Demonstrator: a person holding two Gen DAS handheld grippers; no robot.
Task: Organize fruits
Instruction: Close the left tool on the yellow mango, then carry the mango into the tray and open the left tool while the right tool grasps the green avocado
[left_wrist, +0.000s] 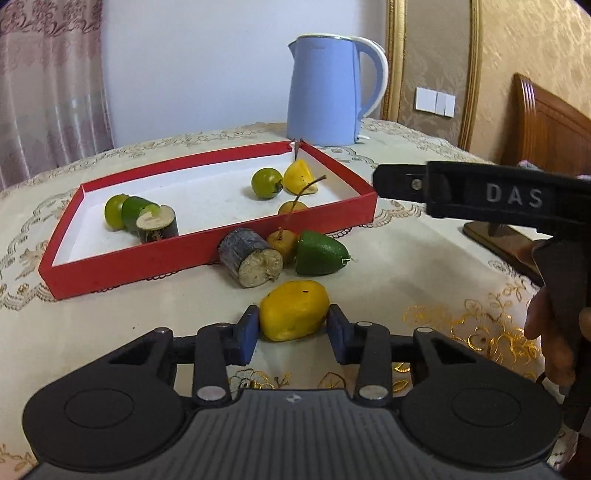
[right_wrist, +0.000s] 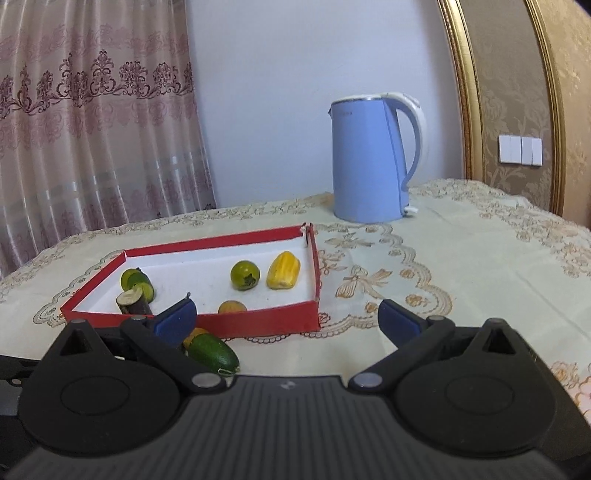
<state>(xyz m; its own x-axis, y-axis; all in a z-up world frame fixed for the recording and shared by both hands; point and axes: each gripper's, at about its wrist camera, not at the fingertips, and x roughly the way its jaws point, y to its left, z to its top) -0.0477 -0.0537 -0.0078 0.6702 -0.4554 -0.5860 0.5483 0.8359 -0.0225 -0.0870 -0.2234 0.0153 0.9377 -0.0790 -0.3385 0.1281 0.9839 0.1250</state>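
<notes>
- The bench (right_wrist: 461, 266), under a cream embroidered cloth, carries everything; a curtain (right_wrist: 92, 129) hangs behind it on the left.
- A blue kettle (right_wrist: 369, 162) stands upright at the far side, beyond the tray's far right corner.
- The red tray (left_wrist: 207, 254), white inside, lies in the middle of the bench.
- Left tongs (left_wrist: 293, 325): the blue pads sit against both sides of a yellow fruit (left_wrist: 294, 309), grasping it on the cloth in front of the tray.
- Right tongs (right_wrist: 286, 319): released, jaws spread wide with nothing between them, pointed over the tray's near right corner; in the left view its black body shows at the right, held by a hand (left_wrist: 554, 332).
- Outside the tray, just in front of its near wall, lie a dark log piece (left_wrist: 251, 262), a small brownish fruit (left_wrist: 282, 243) and a green fruit half (left_wrist: 321, 256), close together; whether they touch I cannot tell.
- In the tray's left end sit a green ball (left_wrist: 115, 211), a green half (left_wrist: 135, 214) and a second log piece (left_wrist: 159, 223), bunched up.
- In its right end sit a green tomato (left_wrist: 266, 182) and a yellow piece (left_wrist: 300, 177) side by side, with a stemmed brown fruit (left_wrist: 292, 207) nearer the front wall.
</notes>
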